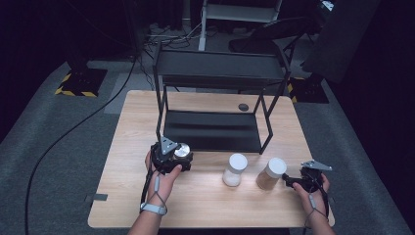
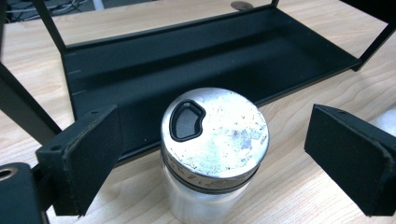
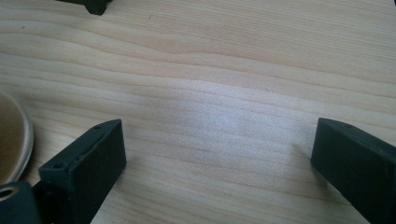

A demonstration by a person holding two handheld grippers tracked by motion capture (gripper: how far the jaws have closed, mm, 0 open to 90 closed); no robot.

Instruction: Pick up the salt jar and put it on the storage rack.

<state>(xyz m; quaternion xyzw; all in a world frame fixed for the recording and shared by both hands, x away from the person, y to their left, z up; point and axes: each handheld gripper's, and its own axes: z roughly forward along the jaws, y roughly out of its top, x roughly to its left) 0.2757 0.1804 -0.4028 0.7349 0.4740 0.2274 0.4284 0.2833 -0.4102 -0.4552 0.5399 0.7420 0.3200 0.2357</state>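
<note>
Seen from above: a wooden tabletop (image 1: 205,200) carrying a black two-level metal rack (image 1: 215,129) toward the far side, its lower tray flat on the wood. At the near left, just in front of that tray's front edge, the left claw (image 1: 172,157) held in the left hand (image 1: 164,178), around a shaker jar (image 1: 182,151) with a silver lid. In the left gripper view: jaws spread wide, one on each side of the shaker jar (image 2: 212,149), with clear gaps and no contact; jar upright on the tabletop (image 2: 299,186), its scuffed metal lid showing a dark pour opening, pale contents below, the black rack (image 2: 201,65) tray right behind it. Near the middle front of the tabletop, a white-lidded jar (image 1: 235,170) with pale contents, standing upright. Just to its right and apart from it, a second jar (image 1: 272,174) with brownish contents and a white lid, also upright. Beside that one, at the near right, the right claw (image 1: 292,181) held in the right hand (image 1: 313,193). In the right gripper view: jaws spread wide over bare wood (image 3: 224,102), nothing between them, the rounded edge of the brown jar (image 3: 14,140) at the left border, close to the left jaw.
</note>
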